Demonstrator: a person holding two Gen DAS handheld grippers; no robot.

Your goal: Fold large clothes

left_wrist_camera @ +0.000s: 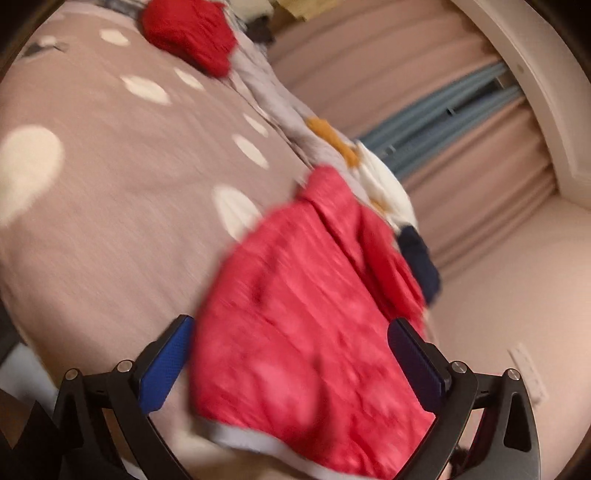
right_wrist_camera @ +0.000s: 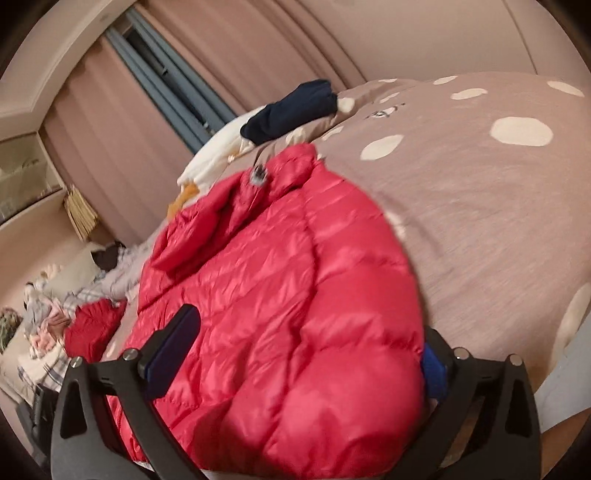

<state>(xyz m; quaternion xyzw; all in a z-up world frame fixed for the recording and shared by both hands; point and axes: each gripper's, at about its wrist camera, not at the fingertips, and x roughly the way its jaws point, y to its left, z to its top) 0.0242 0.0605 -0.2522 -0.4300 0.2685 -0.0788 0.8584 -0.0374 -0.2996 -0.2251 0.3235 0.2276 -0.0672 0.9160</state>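
A red puffer jacket point(left_wrist_camera: 306, 306) lies on a pink-brown bedspread with white dots point(left_wrist_camera: 110, 192). It also shows in the right wrist view point(right_wrist_camera: 280, 302), collar at the far end. My left gripper point(left_wrist_camera: 291, 332) is open, its blue-padded fingers standing either side of the jacket's near hem, which has a pale edge. My right gripper point(right_wrist_camera: 306, 336) is open too, its fingers straddling the jacket's puffy near part; the right finger is partly hidden behind the fabric. Both views are motion-blurred.
A second red garment point(left_wrist_camera: 188, 33) lies at the far end of the bed, also in the right wrist view point(right_wrist_camera: 92, 325). A dark navy garment point(right_wrist_camera: 291, 107) and a white pillow point(right_wrist_camera: 214, 155) lie by the pink curtains point(left_wrist_camera: 443, 110). More clothes are piled at the far left point(right_wrist_camera: 40, 314).
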